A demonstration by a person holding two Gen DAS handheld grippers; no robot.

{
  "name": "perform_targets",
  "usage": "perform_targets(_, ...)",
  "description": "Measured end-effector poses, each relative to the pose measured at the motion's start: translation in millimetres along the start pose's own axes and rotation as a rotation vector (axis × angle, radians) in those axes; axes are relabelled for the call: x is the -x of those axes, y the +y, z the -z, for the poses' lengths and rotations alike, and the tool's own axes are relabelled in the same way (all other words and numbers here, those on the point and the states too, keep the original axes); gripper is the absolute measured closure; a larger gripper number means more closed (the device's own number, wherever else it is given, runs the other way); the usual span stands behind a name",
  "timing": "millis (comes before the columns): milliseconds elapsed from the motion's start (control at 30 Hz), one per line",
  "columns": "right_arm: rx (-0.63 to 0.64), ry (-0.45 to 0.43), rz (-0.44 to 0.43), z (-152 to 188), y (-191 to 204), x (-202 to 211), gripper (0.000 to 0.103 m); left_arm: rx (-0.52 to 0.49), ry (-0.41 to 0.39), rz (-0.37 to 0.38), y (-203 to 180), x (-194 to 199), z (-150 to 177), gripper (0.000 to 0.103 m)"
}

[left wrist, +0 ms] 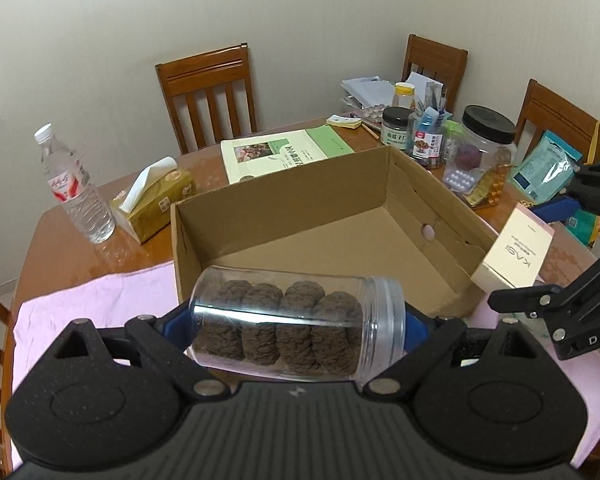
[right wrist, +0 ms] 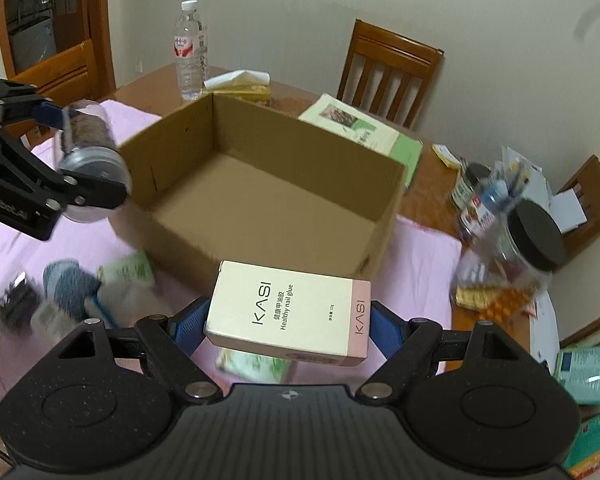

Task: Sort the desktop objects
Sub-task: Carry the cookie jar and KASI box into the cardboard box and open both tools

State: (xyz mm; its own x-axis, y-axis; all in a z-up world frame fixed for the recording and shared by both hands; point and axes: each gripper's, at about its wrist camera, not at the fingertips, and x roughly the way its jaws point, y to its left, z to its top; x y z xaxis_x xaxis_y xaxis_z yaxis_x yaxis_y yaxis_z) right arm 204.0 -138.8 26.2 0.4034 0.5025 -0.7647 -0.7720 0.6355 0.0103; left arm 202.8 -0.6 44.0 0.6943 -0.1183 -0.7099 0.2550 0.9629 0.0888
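My left gripper [left wrist: 296, 322] is shut on a clear plastic jar of brown cookies [left wrist: 296, 320], held on its side just before the near wall of an open, empty cardboard box [left wrist: 284, 196]. My right gripper [right wrist: 288, 324] is shut on a cream and pink KASI nail glue box [right wrist: 288, 312], held above the pink cloth [right wrist: 424, 256] at the box's near corner [right wrist: 228, 248]. The KASI box [left wrist: 514, 246] shows at the right in the left wrist view, and the jar [right wrist: 90, 148] at the left in the right wrist view.
A water bottle [left wrist: 74, 186], a tissue box [left wrist: 156, 200] and a green booklet [left wrist: 284, 152] lie behind the box. Jars, pill blisters and packets [left wrist: 472, 148] crowd the right. Small blurred items [right wrist: 72, 292] lie on the cloth. Wooden chairs [left wrist: 208, 92] surround the table.
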Motion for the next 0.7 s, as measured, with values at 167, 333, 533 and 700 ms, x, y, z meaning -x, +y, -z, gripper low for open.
perform_targets(167, -0.018, 0.000, -0.005, -22, -1, -21, 0.017, 0.001, 0.024, 0.015, 10, -27, -10, 0.008)
perform_targets(333, -0.100, 0.080, -0.029, -36, -13, -55, 0.017, 0.002, 0.102, 0.036, 15, -57, -15, 0.008)
perform_targets(533, -0.144, 0.191, -0.031, -38, -13, -89, 0.017, -0.005, 0.141, 0.035, 19, -77, -14, 0.008)
perform_targets(700, -0.154, 0.198, -0.035, -37, -11, -96, 0.008, -0.001, 0.161, 0.025, 24, -89, -13, 0.007)
